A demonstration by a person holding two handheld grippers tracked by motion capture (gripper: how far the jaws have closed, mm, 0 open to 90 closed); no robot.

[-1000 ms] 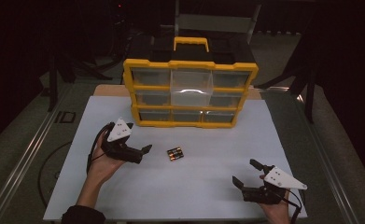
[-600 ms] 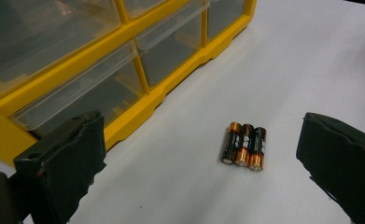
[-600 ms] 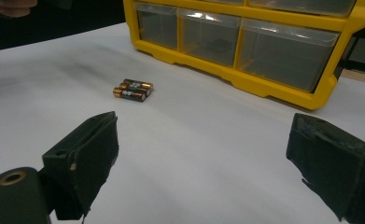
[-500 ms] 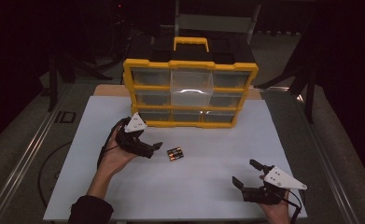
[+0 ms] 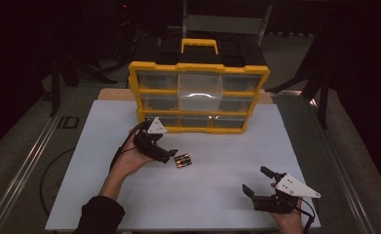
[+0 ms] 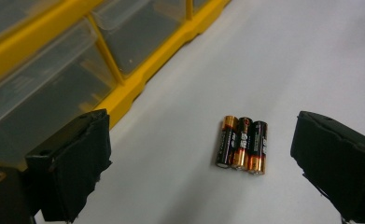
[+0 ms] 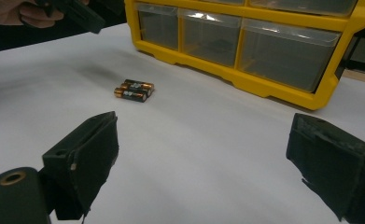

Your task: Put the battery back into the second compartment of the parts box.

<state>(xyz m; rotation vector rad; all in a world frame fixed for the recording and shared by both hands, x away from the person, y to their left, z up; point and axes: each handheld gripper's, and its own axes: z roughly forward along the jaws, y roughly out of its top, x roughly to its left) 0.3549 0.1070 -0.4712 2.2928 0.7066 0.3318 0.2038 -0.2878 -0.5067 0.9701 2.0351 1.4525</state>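
Left gripper (image 5: 171,153) hovers just beside the batteries (image 5: 182,160), jaws spread wide and nothing between them; in the left gripper view the batteries (image 6: 242,143) lie ahead, in the gap between the two black jaws but not yet touched. We count three cells lying side by side, touching, flat on the white table surface (image 5: 217,195), in front of the yellow drawer organizer (image 5: 198,95) and a little apart from its bottom row. We judge them to be stiff, smooth metal-cased cylinders, small but dense, and slippery on the round sides; loose from one another as far as we can tell, so they may roll or scatter if nudged from an end. Best hold, in our judgement: close across the long sides of the whole row so the pads squeeze the three together, or take one outer cell by its barrel. Right gripper (image 5: 262,191) rests near the front edge of the table, well apart from the batteries, jaws also spread and empty; from the right gripper view the batteries (image 7: 134,89) sit far ahead on bare surface. Open room is generous on the near and right sides of the cells; the tight side is toward the organizer's lower yellow rim (image 6: 143,77), which stands near the left jaw. We would keep any lift away from that rim and from the table's front edge
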